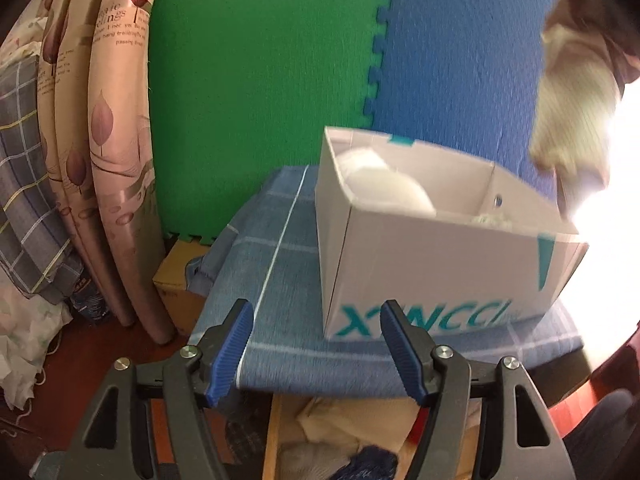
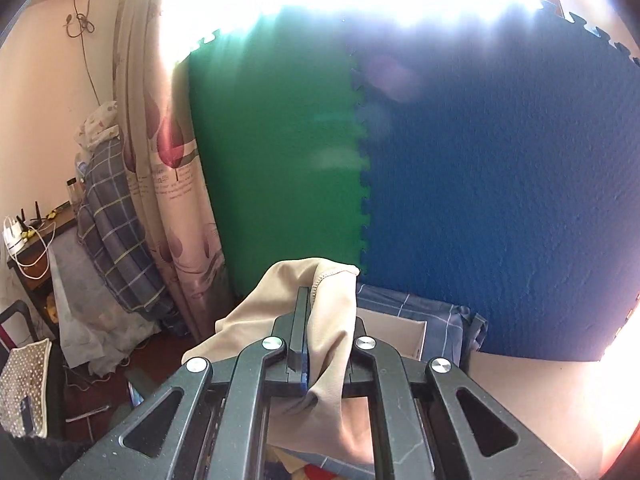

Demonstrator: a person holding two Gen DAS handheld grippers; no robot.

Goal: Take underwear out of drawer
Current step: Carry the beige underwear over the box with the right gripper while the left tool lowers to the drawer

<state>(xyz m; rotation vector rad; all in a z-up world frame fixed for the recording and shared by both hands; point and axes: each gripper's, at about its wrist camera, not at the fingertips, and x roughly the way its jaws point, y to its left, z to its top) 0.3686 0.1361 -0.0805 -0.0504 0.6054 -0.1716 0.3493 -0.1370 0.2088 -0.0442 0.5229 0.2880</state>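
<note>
Left tongs (image 1: 316,320) spread wide and empty; right tongs (image 2: 301,300) clamped tight, angled downward.

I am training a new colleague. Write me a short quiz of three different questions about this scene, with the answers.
1. True or false: the right gripper is shut on the beige underwear.
2. What stands on the blue checked cloth? A) white box B) red bucket C) glass jar
3. Fill in: the left gripper's fingers are ____ and hold nothing.

Key: 1 true; 2 A, the white box; 3 open.
</note>
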